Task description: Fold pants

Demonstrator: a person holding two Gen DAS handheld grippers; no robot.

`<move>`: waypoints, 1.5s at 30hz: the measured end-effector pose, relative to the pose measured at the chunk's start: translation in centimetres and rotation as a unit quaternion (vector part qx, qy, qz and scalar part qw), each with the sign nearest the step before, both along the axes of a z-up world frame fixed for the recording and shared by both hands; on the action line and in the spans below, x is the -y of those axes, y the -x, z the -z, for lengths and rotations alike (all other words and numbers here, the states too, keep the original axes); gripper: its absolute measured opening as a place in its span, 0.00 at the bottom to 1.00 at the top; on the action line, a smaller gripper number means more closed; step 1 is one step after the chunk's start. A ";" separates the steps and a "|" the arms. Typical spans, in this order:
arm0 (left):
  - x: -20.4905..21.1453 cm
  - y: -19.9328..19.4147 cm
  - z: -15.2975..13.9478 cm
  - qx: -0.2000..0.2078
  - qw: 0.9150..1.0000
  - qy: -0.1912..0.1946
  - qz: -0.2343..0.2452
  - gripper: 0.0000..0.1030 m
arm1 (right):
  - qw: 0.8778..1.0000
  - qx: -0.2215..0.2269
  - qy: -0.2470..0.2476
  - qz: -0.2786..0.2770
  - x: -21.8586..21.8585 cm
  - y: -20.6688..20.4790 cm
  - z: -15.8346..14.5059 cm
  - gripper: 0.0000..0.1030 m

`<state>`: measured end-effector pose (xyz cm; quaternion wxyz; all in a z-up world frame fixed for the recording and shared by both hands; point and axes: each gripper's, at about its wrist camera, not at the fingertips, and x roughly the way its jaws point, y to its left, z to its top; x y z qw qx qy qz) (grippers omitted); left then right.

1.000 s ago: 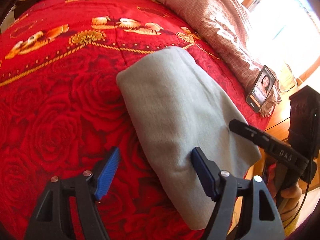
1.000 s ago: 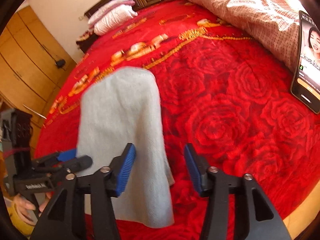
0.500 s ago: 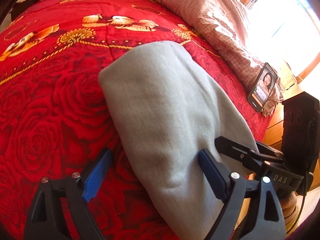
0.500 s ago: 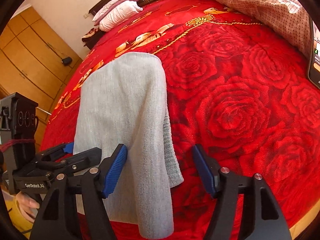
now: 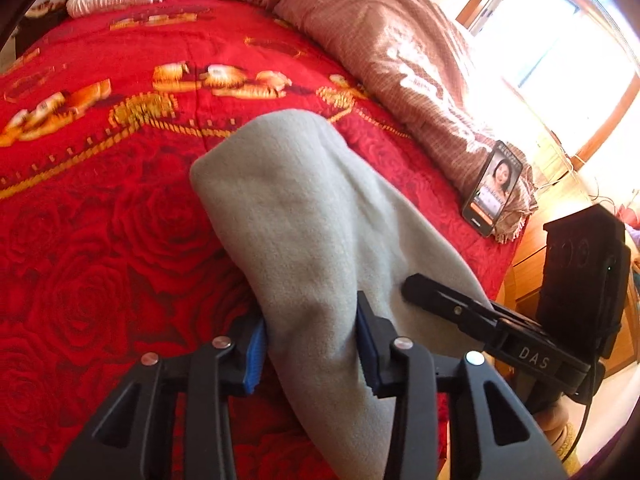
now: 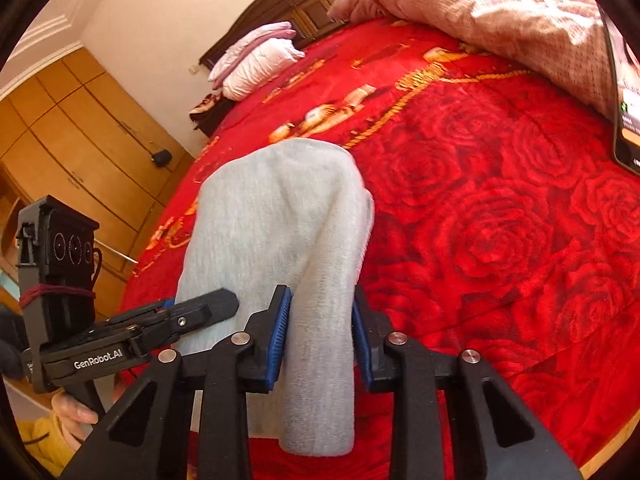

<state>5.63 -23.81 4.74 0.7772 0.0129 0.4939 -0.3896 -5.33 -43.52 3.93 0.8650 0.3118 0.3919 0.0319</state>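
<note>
**Both jaws closed on the pants**

A second ago my left gripper (image 5: 310, 354) stood wide, the pants (image 5: 320, 240) only by its right pad. Its jaws have just been closing and now pinch a fold of cloth. My right gripper (image 6: 318, 334) did likewise and clamps the other edge. The near end has bunched and lifted off the bed (image 5: 100, 240).

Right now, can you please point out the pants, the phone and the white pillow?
pants (image 5: 312, 216): left wrist view, middle of the grey cloth.
phone (image 5: 494, 188): left wrist view, on its screen.
white pillow (image 6: 260, 66): right wrist view, its side.
</note>
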 end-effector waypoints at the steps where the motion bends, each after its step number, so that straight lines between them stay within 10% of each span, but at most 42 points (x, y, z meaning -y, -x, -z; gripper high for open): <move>1: -0.3 0.2 -0.6 0.011 1.000 0.001 0.000 0.39 | 1.000 0.004 0.003 -0.002 -0.4 -0.1 -0.5 0.29; 26: -21.3 -4.4 -8.0 0.100 0.988 0.024 -0.113 0.39 | 0.988 0.072 0.020 -0.135 -19.4 -10.5 -7.2 0.30; 45: -38.7 -12.7 -2.1 0.107 0.978 0.019 -0.177 0.40 | 0.971 0.072 0.066 -0.219 -36.0 -19.4 -2.9 0.29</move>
